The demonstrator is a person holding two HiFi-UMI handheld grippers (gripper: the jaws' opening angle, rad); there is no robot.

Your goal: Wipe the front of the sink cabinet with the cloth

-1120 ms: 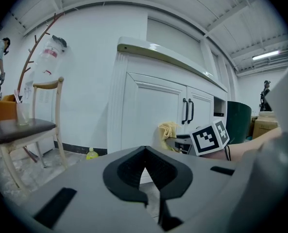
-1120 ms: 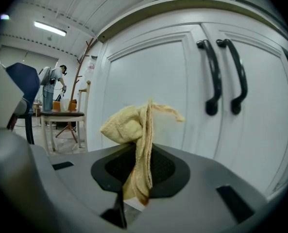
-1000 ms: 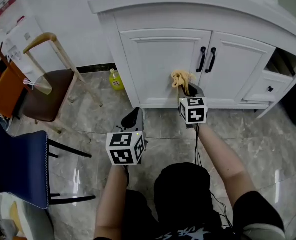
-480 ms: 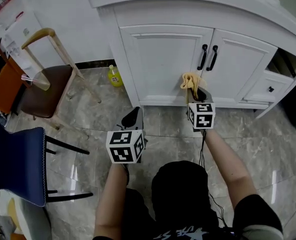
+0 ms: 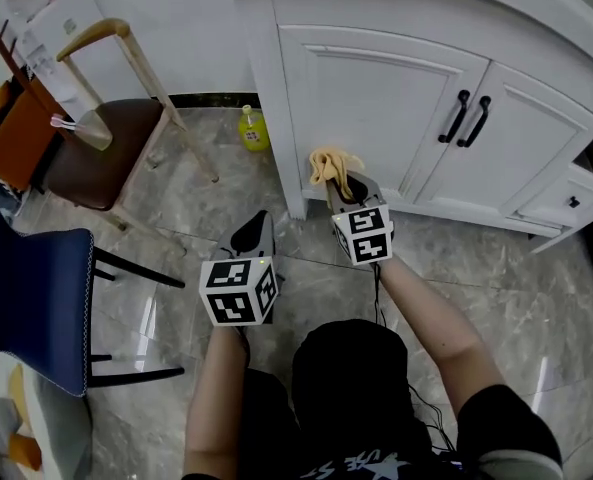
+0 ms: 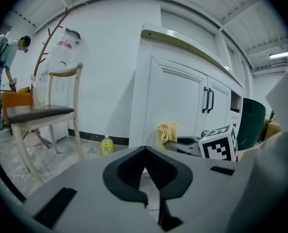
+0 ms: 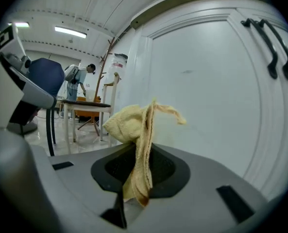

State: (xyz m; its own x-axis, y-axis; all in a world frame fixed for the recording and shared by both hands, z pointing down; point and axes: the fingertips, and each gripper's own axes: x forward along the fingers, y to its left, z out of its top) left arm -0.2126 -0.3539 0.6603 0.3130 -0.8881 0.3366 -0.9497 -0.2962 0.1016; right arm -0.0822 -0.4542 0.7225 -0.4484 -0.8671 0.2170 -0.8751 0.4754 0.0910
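Note:
The white sink cabinet (image 5: pixel 376 98) has two doors with black handles (image 5: pixel 466 120). My right gripper (image 5: pixel 344 190) is shut on a bunched yellow cloth (image 5: pixel 331 165), which is held against the bottom left of the left door, near the cabinet's corner. In the right gripper view the cloth (image 7: pixel 141 130) stands up from the closed jaws, just before the door panel (image 7: pixel 207 86). My left gripper (image 5: pixel 253 236) hangs over the floor to the left of the right one, shut with nothing in it. The left gripper view shows the cloth (image 6: pixel 167 131) and the cabinet (image 6: pixel 177 101) ahead.
A small yellow bottle (image 5: pixel 253 130) stands on the marble floor by the cabinet's left corner. A wooden chair with a brown seat (image 5: pixel 101 163) is at the left, a blue chair (image 5: pixel 36 308) nearer me. An open drawer (image 5: pixel 566 200) juts out at the cabinet's right.
The right gripper carried the cloth leftward along the bottom of the left door, from near the door seam toward the cabinet's left corner. The left gripper stayed about where it was.

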